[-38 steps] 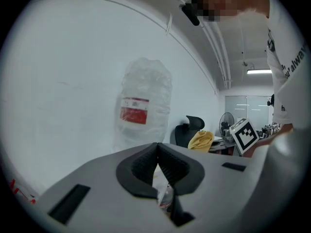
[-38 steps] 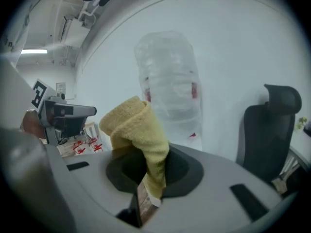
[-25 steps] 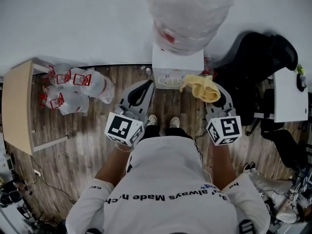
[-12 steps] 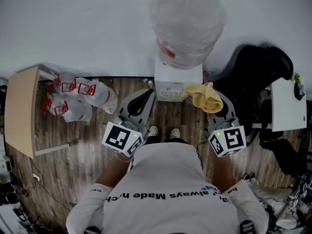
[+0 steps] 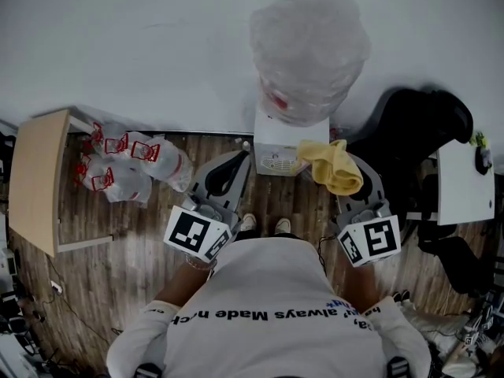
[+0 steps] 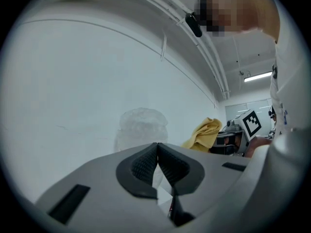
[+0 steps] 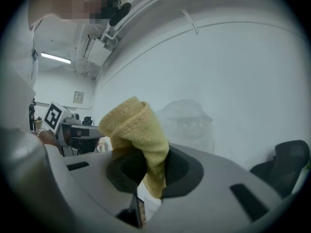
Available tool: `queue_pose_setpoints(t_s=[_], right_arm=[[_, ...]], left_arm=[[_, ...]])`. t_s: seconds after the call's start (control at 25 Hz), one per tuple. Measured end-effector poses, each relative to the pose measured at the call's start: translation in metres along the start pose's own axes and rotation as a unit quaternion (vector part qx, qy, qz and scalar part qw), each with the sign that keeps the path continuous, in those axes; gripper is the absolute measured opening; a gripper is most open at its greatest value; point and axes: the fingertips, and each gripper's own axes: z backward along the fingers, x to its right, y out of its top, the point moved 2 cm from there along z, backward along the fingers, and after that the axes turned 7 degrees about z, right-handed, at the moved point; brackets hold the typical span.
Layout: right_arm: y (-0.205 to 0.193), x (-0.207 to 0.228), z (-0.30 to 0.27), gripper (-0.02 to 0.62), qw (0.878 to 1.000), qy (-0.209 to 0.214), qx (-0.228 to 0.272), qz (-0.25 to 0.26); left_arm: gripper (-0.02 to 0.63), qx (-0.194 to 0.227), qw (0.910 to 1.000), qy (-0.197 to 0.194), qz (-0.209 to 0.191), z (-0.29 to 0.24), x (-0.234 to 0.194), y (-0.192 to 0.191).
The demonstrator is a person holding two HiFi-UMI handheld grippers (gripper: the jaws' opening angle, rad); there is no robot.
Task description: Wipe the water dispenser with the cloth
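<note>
The white water dispenser (image 5: 287,142) stands against the wall, topped by a clear bottle (image 5: 309,50) wrapped in plastic. My right gripper (image 5: 346,173) is shut on a yellow cloth (image 5: 331,164), which bunches above the jaws just right of the dispenser's front. In the right gripper view the cloth (image 7: 141,130) is pinched between the dark pads, with the bottle (image 7: 187,125) behind. My left gripper (image 5: 230,164) is shut with nothing in it, left of the dispenser's front; its view shows the bottle (image 6: 142,130) beyond the closed pads and the cloth (image 6: 205,132) to the right.
Plastic bags with red print (image 5: 126,164) lie on the wooden floor at the left, beside a light wooden table (image 5: 35,179). A black office chair (image 5: 417,132) and a white desk (image 5: 465,179) stand to the right of the dispenser.
The dispenser and bottle sit slightly further right and lower in the head view. Both grippers have kept their hold and stayed close in front of the dispenser.
</note>
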Motion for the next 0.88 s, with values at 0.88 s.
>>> queue_pose_setpoints(t_s=[0.88], right_arm=[[0.008, -0.001, -0.006, 0.063, 1.000, 0.002, 0.003, 0.009]], left_arm=[[0.020, 0.003, 0.9998, -0.012, -0.012, -0.010, 0.001, 0.009]])
